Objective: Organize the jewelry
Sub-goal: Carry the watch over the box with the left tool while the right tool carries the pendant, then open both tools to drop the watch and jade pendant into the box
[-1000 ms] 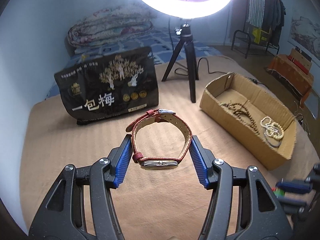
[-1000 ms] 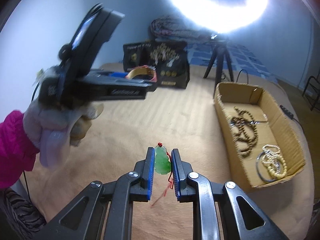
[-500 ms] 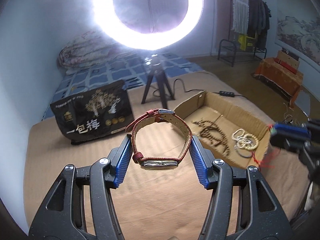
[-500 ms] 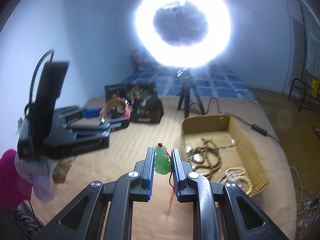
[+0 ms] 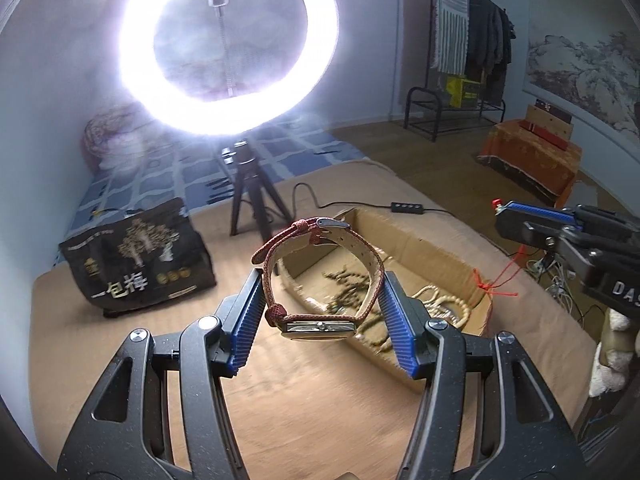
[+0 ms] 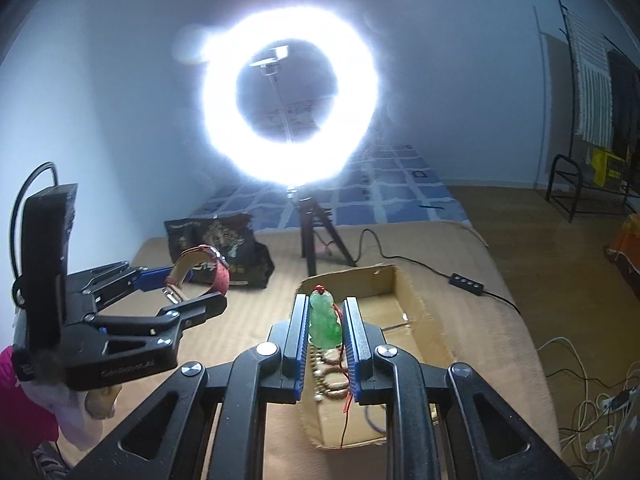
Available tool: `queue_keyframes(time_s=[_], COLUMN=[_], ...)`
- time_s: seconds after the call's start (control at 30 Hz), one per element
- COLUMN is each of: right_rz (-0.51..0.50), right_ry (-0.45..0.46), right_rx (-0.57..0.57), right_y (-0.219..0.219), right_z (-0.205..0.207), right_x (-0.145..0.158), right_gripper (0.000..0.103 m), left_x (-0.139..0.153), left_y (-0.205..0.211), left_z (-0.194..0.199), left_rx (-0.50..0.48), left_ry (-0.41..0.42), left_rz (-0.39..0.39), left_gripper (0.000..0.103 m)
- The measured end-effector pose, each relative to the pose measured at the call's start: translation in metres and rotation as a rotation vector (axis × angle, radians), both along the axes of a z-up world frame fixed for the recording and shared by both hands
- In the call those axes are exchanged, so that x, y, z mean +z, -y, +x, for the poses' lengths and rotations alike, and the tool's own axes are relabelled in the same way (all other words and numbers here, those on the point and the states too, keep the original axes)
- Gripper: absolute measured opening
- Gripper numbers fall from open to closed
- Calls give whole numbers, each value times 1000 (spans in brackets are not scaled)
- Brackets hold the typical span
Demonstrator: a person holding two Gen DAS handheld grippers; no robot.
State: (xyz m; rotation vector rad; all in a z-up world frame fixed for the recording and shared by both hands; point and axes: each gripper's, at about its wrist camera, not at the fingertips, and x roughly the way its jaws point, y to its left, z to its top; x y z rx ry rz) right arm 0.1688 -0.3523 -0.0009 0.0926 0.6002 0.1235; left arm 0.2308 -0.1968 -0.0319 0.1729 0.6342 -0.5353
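While both pieces are off the bed and in the air, neither has yet reached the cardboard box (image 5: 436,256), so the job looks partly done: beads (image 5: 348,292) and a pale pearl strand (image 5: 444,304) already lie inside the box, and two items remain to be set down. The left gripper (image 5: 322,312) is clenched across the looped band of a red watch (image 5: 320,280), held above the tan blanket (image 5: 120,320) just short of the box's near wall. The right gripper (image 6: 326,328) is closed on a green pendant (image 6: 325,318), its red cord (image 6: 345,400) dangling over the box. The left view shows the box's contents, though blurred, plus the cord's knot trailing from the right gripper; the right view hides most of the box's contents behind its own fingers, yet shows the left gripper from the side with the watch in its grasp. A black snack bag (image 5: 136,260) and a ring light (image 5: 228,48) stand behind.
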Motion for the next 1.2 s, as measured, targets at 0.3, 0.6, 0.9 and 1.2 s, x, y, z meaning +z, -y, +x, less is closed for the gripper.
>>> queue_keyframes(time_s=[0.3, 0.6, 0.9, 1.2], right_rz=[-2, -7, -2, -33], right_ry=[-40, -104, -137, -99], right_rx=[-47, -68, -79, -167], right_y=[28, 45, 53, 59], right_z=[21, 44, 51, 45], right_x=[-17, -45, -58, -49], right_gripper=[15, 15, 28, 88], left_x=[-13, -35, -43, -35], left_y=[32, 52, 59, 56], left_z=[20, 42, 47, 39], left_rx=[-12, 10, 21, 38], left_ry=[-36, -85, -94, -30], left_rz=[-11, -6, 16, 32], left_gripper=[58, 58, 61, 87])
